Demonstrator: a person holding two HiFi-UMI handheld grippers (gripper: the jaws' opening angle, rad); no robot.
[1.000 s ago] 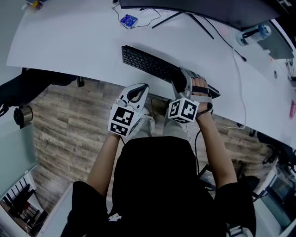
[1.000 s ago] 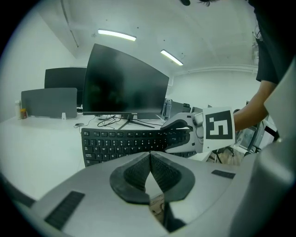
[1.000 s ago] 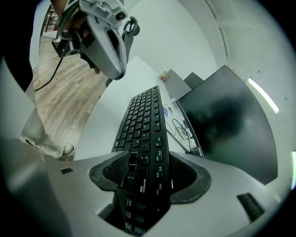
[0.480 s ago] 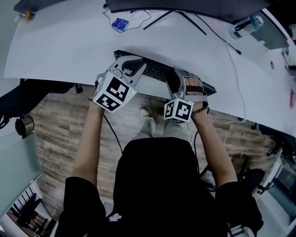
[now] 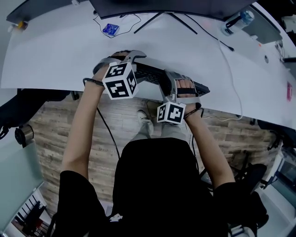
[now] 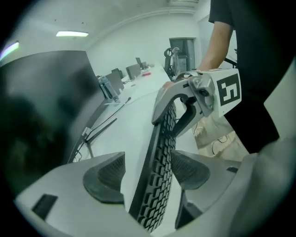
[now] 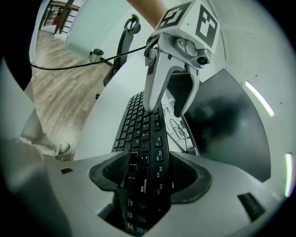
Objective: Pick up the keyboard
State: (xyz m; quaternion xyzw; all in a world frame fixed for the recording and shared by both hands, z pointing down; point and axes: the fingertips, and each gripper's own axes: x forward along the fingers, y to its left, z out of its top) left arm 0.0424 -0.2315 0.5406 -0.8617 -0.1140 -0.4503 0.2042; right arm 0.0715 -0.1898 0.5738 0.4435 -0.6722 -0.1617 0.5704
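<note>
An office, shown by a long white desk point(image 5: 55, 55), monitor point(image 5: 185, 7) and keyboard point(image 7: 138, 125)

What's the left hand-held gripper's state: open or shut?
Open: the left hand-held gripper has its jaws opening. The keyboard sits between its pads, with bare desk showing beside one pad.

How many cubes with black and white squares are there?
2. One cube tops the left gripper, whose fingers are opening around the keyboard's left end; the other tops the right gripper, gripping its right end.
</note>
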